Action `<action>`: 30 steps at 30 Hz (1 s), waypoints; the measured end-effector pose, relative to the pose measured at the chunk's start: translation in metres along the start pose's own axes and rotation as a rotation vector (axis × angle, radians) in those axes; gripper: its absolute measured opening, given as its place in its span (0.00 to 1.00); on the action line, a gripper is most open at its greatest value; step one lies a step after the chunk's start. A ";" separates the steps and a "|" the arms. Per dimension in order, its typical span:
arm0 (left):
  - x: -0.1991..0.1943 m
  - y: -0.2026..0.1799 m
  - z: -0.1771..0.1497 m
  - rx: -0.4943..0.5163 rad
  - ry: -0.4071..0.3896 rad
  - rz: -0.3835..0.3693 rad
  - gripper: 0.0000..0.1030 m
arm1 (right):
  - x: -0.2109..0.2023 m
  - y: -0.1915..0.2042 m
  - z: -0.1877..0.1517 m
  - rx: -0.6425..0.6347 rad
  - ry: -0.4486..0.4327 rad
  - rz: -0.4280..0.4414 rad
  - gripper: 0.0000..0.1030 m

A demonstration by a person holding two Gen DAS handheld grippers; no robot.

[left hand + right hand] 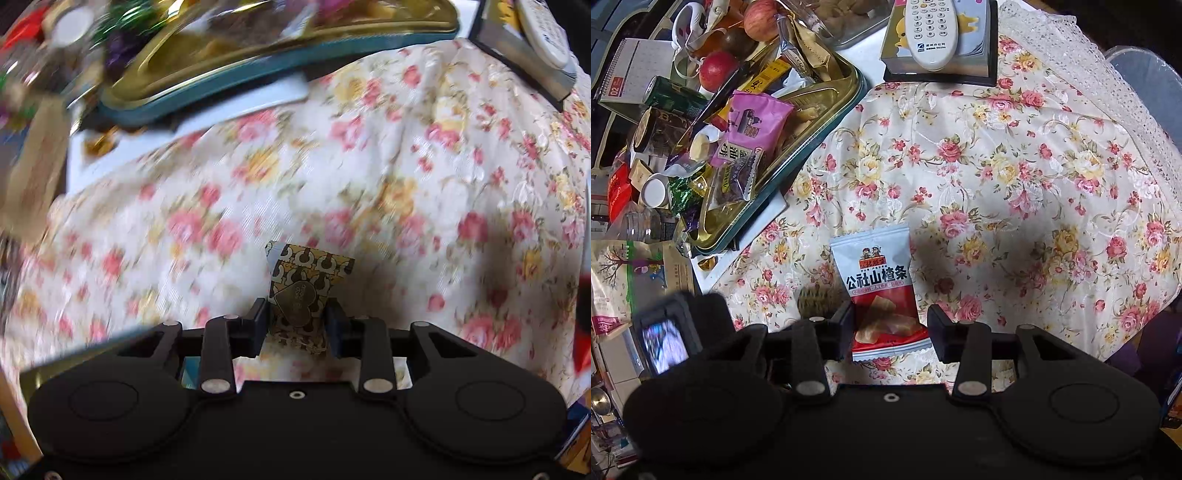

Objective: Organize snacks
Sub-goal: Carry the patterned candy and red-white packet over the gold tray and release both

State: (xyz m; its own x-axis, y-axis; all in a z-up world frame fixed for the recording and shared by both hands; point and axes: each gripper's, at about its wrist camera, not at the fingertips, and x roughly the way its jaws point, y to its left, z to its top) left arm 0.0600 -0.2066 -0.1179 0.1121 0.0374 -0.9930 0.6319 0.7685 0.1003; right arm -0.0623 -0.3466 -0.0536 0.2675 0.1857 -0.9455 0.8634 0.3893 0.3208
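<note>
Black gripper bodies filled the foreground of both views. One gold patterned candy (301, 291) was pinched upright in the left gripper (297, 317) above the floral tablecloth (406, 177). One red and white snack packet (882, 291) lay on the cloth between the spread fingers of the right gripper (890, 325), untouched. One gold tray (827, 92), already heaped with snacks, stood nearby. Sorting was judged partly done: two pieces remained outside.

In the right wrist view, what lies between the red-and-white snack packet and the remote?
Only bare floral tablecloth. Nothing sits between the packet and the remote, which rests on a box. This shows in the right wrist view.
</note>
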 end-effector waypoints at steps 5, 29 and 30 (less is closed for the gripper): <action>-0.025 0.012 -0.031 -0.069 -0.013 0.007 0.40 | -0.001 0.003 -0.001 -0.013 0.001 0.000 0.44; -0.098 0.121 -0.099 -0.541 -0.075 0.070 0.41 | 0.008 0.054 -0.081 -0.257 0.040 -0.014 0.44; -0.100 0.125 -0.103 -0.549 -0.079 0.070 0.41 | 0.010 0.057 -0.087 -0.273 0.043 -0.017 0.44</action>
State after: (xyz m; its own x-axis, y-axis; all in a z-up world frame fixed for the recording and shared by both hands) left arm 0.0490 -0.0486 -0.0127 0.2100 0.0689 -0.9753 0.1308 0.9866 0.0978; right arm -0.0472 -0.2444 -0.0398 0.2308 0.2131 -0.9494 0.7188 0.6203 0.3140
